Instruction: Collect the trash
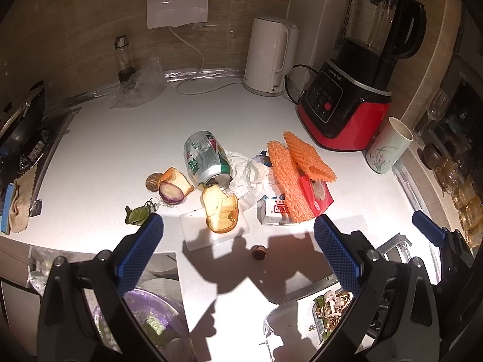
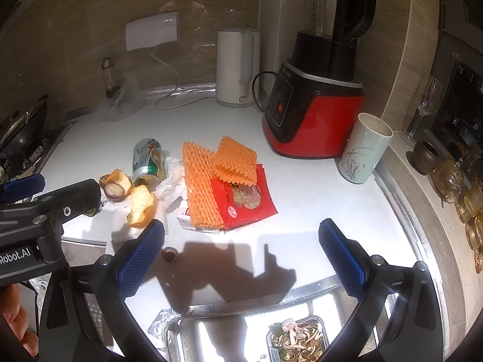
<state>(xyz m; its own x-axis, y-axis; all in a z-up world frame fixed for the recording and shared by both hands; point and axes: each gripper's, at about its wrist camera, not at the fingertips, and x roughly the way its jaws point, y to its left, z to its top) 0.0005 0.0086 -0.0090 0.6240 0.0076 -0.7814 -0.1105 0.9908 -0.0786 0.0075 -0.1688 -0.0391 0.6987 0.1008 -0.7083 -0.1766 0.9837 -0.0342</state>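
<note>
trash lies in a loose heap on the white surface [image 1: 105, 150], ahead of both tongs and not yet touched. nearest the left tongs [image 1: 238, 250] is a torn piece of bread [image 1: 220, 211] on a white block [image 1: 199, 232], almost straight ahead between the blue fingers [image 1: 140, 253], with a small brown nut [image 1: 259, 252] lying closer still, alone on the bare surface. behind the bread a dented can [image 1: 205, 160] lies on its side, its long axis running away from the camera and a little to the left, open end toward the bread. left of it sit a second bread piece [image 1: 178, 179], a cut onion end [image 1: 172, 193] and a leaf [image 1: 137, 214]. to the right crumpled white paper [image 1: 250, 172] touches the can, then orange foam netting [image 1: 286, 178] overlaps a red wrapper [image 1: 320, 194] and a small white carton [image 1: 271, 211].

from the right tongs [image 2: 241, 250] the netting [image 2: 202, 187] and red wrapper [image 2: 244, 202] lie ahead, slightly left of centre, the netting's long side pointing roughly along the approach. so the right hand looks better placed for the wrapper side, the left for the bread and can.

both tongs stand wide open and empty. a bin with a purple liner [image 1: 145, 310] shows below the left tongs, probably where the pieces go.
</note>
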